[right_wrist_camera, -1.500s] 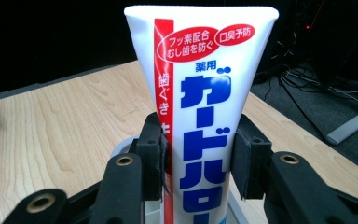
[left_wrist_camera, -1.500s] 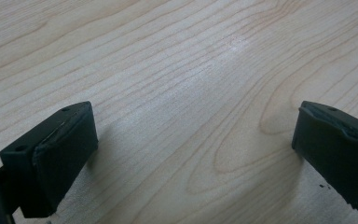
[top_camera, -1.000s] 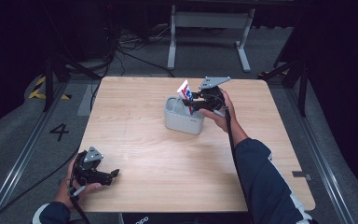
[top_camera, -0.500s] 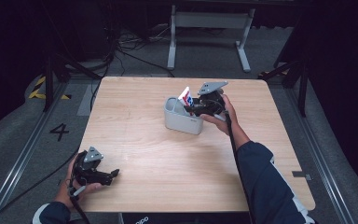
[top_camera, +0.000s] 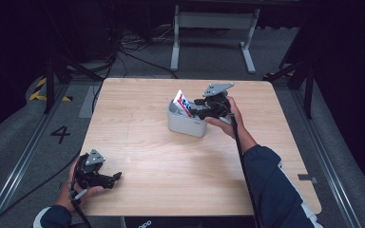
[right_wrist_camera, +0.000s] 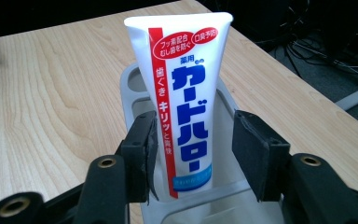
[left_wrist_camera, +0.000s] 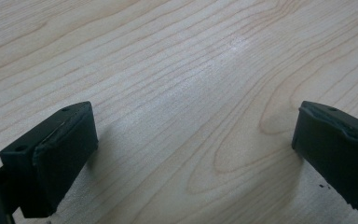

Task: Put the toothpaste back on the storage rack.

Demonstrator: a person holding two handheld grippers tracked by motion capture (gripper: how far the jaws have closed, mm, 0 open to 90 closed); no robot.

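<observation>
A white toothpaste tube (right_wrist_camera: 182, 107) with red and blue print stands upright, cap down, in a grey holder (right_wrist_camera: 133, 81). In the high view the tube (top_camera: 183, 102) leans at the back of the holder (top_camera: 185, 126) near the table's middle. My right gripper (right_wrist_camera: 193, 135) is open around the tube's lower half. Its left jaw is at the tube's edge and a gap shows on the right. From above, the right gripper (top_camera: 196, 107) reaches in from the holder's right. My left gripper (top_camera: 115, 176) rests open on bare wood (left_wrist_camera: 193, 140) at the front left.
The wooden table (top_camera: 138, 142) spreads wide between the two grippers. A round slot (right_wrist_camera: 137, 79) sits at the holder's far corner. Beyond the table stand a metal frame (top_camera: 214, 28), cables on the floor and dark stands at both sides.
The right gripper has come down and slightly toward the holder, bringing the tube lower into it. The left gripper has stayed still.
</observation>
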